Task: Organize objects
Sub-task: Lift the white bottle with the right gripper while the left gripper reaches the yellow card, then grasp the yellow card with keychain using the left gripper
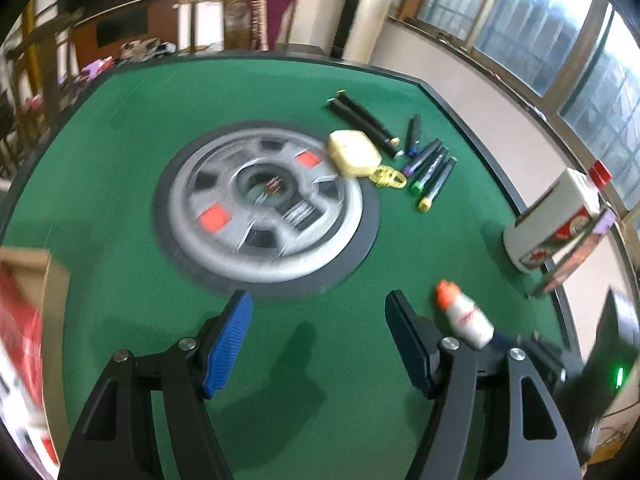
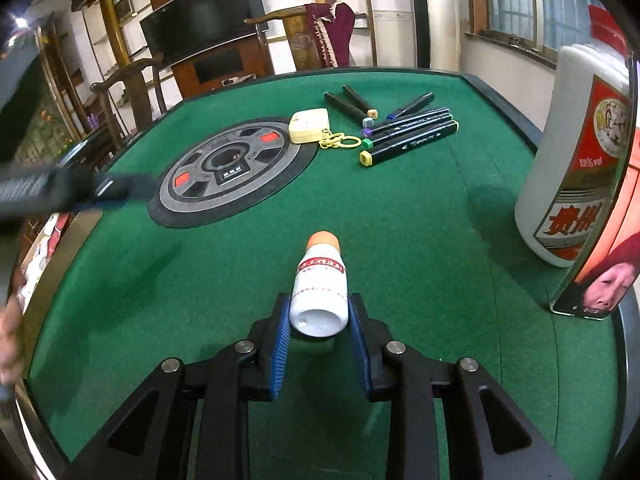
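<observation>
The right gripper [image 2: 319, 340] clamped the small bottle [image 2: 320, 292], lifted above the green table [image 2: 420, 240]. The left gripper [image 1: 320, 344] stood wide and empty. Gripped near its base, the bottle might pivot and slip.

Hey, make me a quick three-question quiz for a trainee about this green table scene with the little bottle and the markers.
1. True or false: the right gripper is shut on the small white bottle.
2. Multiple choice: what lies right beside the cream case? A) a yellow key ring B) a spoon C) a red cup
3. Short answer: what stands at the table's right edge, next to the phone?

Key
1. True; its pads press the bottle's sides near the base.
2. A; the yellow key ring lies between the case and the markers.
3. The large white bottle with a red cap.
</observation>
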